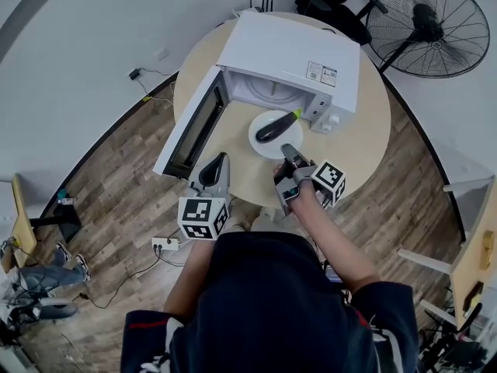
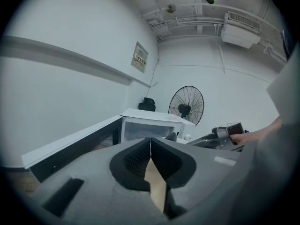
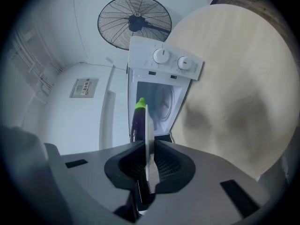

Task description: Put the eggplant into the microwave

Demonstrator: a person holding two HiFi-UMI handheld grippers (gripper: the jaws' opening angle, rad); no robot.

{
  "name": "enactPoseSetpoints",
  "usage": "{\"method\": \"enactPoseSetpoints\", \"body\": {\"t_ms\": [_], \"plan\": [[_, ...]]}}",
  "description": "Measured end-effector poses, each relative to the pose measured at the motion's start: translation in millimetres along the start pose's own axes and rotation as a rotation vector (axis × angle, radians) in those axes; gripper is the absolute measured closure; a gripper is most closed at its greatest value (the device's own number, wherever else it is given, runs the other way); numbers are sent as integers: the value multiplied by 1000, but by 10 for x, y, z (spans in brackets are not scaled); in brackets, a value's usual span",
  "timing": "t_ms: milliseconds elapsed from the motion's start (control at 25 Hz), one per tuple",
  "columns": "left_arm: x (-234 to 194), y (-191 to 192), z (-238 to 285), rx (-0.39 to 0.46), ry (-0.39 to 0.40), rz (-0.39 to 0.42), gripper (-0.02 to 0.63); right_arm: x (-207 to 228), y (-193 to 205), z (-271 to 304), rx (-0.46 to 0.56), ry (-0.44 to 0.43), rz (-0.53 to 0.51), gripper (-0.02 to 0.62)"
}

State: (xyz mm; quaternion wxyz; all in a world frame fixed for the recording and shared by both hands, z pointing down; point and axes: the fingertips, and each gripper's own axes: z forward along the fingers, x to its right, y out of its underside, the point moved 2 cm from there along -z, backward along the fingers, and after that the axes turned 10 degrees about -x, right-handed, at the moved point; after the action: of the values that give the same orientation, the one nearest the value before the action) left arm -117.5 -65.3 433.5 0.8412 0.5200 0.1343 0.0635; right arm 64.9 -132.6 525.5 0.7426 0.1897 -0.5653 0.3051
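Head view: microwave (image 1: pixel 287 57) door (image 1: pixel 194 123) stood open. Eggplant (image 1: pixel 276 126) lay on white plate (image 1: pixel 264 148) just outside cavity, not yet in. My right gripper (image 1: pixel 289 152) pinched plate rim. My left gripper (image 1: pixel 220 160) pressed together, empty. Remaining, I judged: carry plate inside, release.

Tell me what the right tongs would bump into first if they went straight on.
The right tongs, shut on the plate's rim, aim into the open microwave. The way looks free; the plate would probably meet its inside first, but depth is unclear.
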Motion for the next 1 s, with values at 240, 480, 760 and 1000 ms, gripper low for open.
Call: {"method": "enactPoseSetpoints", "body": {"t_ms": [240, 480, 760, 1000], "plan": [[147, -12, 140, -14, 13, -7, 588, 84, -85, -17, -14, 2, 15, 569], [141, -3, 212, -35, 31, -1, 586, 138, -72, 45, -5, 1, 30, 569], [20, -16, 364, -58, 90, 14, 588, 228, -163, 265, 51, 10, 18, 569], [-81, -17, 524, -84, 160, 26, 586, 299, -256, 490, 108, 31, 18, 569]]}}
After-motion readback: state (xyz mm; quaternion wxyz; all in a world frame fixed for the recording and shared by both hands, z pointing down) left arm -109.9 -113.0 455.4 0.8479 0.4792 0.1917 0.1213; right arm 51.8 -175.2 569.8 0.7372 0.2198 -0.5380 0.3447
